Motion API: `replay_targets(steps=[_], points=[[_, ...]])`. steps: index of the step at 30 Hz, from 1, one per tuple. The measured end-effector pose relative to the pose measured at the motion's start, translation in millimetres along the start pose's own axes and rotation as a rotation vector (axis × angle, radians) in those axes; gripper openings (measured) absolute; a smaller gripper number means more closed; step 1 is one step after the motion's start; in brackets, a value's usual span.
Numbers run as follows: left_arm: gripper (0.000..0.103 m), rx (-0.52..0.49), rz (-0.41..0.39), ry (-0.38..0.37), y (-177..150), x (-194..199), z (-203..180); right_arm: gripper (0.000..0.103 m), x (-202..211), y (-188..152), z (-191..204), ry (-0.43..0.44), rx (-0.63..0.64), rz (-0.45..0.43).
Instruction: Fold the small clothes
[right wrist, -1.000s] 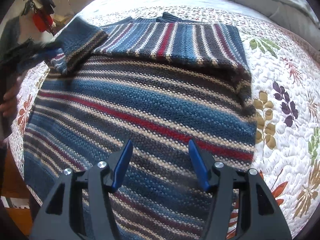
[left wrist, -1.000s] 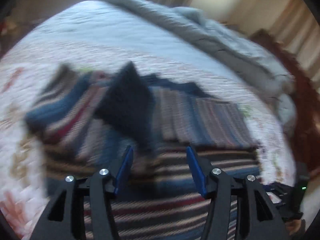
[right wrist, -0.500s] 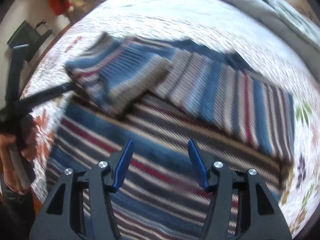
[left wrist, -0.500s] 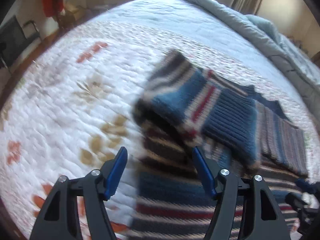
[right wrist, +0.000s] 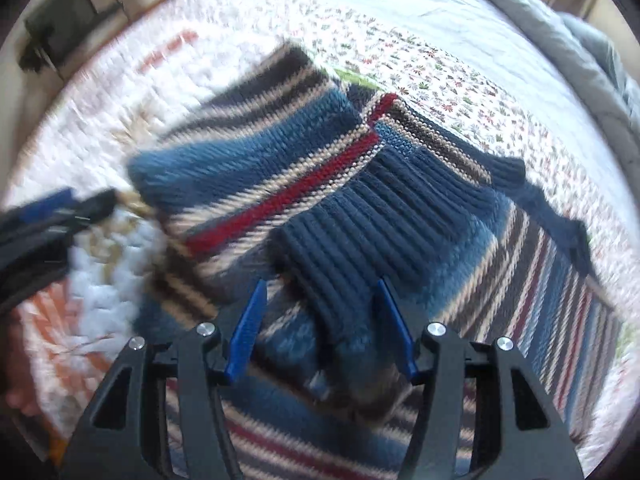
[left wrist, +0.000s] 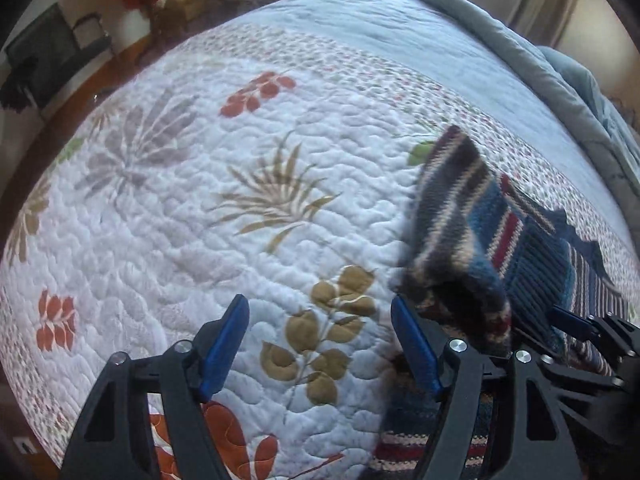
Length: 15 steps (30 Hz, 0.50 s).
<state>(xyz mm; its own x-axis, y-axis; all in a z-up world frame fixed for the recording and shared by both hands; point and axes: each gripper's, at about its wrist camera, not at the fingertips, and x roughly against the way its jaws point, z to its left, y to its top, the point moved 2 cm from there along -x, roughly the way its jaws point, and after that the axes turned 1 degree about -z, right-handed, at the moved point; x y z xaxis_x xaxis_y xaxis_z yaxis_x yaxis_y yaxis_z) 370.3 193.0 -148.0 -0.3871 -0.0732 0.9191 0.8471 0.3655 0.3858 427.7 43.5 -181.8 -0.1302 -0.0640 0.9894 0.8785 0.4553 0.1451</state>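
A striped knit sweater (right wrist: 520,264) in blue, red, cream and dark bands lies on the bed. Its left sleeve (right wrist: 288,168) with a navy ribbed cuff (right wrist: 380,216) lies folded across the body. My right gripper (right wrist: 320,320) is open, its jaws on either side of the cuff's end. My left gripper (left wrist: 320,340) is open and empty over the quilt, just left of the sleeve (left wrist: 460,240). The right gripper also shows at the right edge of the left wrist view (left wrist: 580,324), and the left gripper at the left edge of the right wrist view (right wrist: 60,208).
The bed carries a white quilt (left wrist: 200,200) with leaf and flower prints. A grey duvet (left wrist: 560,80) is bunched along the far side. A dark chair (left wrist: 48,60) and wooden floor lie beyond the bed's left edge.
My left gripper has swung left off the sweater onto bare quilt. My right gripper has moved forward to the folded sleeve's cuff. Both stayed open.
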Motion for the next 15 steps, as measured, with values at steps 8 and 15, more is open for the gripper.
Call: replay_targets(steps=[8,15], points=[[0.075,-0.047,0.018,0.008,-14,-6,-10,0.013,27,-18,-43,0.089,-0.127,-0.121],[0.077,-0.089,0.014,-0.015,-24,-1,-35,0.029,83,-89,-125,0.089,-0.289,-0.178]])
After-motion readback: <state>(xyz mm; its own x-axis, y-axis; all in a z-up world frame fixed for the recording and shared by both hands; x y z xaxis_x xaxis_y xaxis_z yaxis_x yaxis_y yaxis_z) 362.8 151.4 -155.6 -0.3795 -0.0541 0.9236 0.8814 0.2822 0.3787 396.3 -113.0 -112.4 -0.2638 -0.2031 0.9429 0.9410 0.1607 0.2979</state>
